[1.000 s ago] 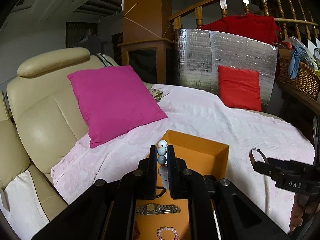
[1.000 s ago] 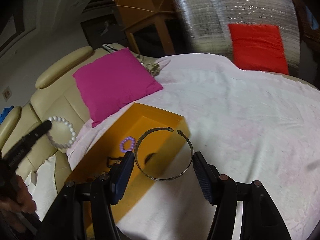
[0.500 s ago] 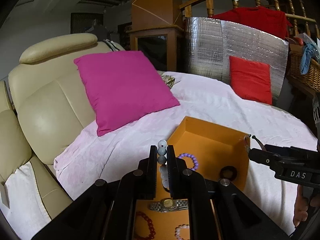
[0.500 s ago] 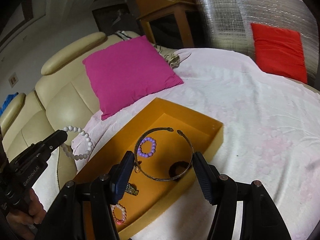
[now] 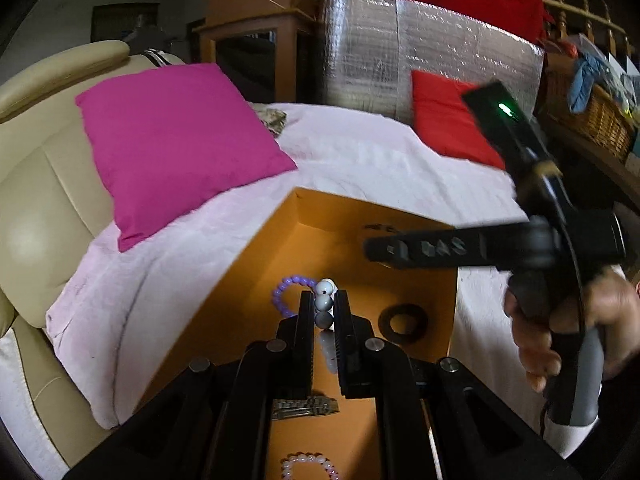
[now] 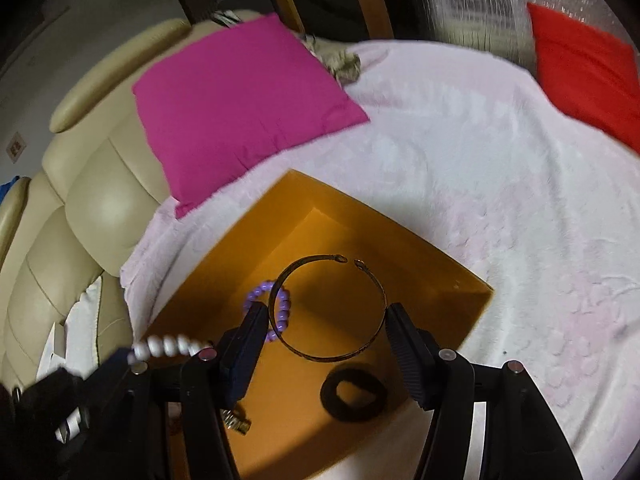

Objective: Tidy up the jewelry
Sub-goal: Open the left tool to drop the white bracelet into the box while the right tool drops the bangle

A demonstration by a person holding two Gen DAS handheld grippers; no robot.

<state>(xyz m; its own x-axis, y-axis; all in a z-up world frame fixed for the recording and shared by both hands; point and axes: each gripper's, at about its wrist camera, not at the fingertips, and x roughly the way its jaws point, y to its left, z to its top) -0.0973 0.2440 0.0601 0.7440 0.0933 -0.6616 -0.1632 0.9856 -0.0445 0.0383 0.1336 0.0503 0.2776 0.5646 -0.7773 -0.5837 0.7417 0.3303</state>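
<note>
Left gripper: fingers pressed together on a white bead bracelet; three beads stick up past the fingertips, and the rest hangs between the fingers, over the orange box.
Right gripper: fingers stand wide, clamped on a metal open bangle across its width; the bangle's gap faces 12 o'clock, away from the camera, above the box floor.
Orange box: sits on a pale pink bedcover, its far corner toward 12 o'clock in the right wrist view.
Purple bead bracelet: lies on the box floor, at 10 o'clock from the left fingertips; in the right wrist view it is partly behind the bangle's left side.
Black ring band: lies on the box floor, at 5 o'clock from the bangle.
Watch: metal strap, on the box floor under the left gripper.
Pink bead bracelet: at 6 o'clock, bottom edge of the left wrist view.
Person's hand: grips the right gripper's handle, at 3 o'clock in the left wrist view.
Magenta cushion: leans on a cream sofa, at 10 o'clock from the box.
Red cushion: at 2 o'clock, against a silver foil panel.
</note>
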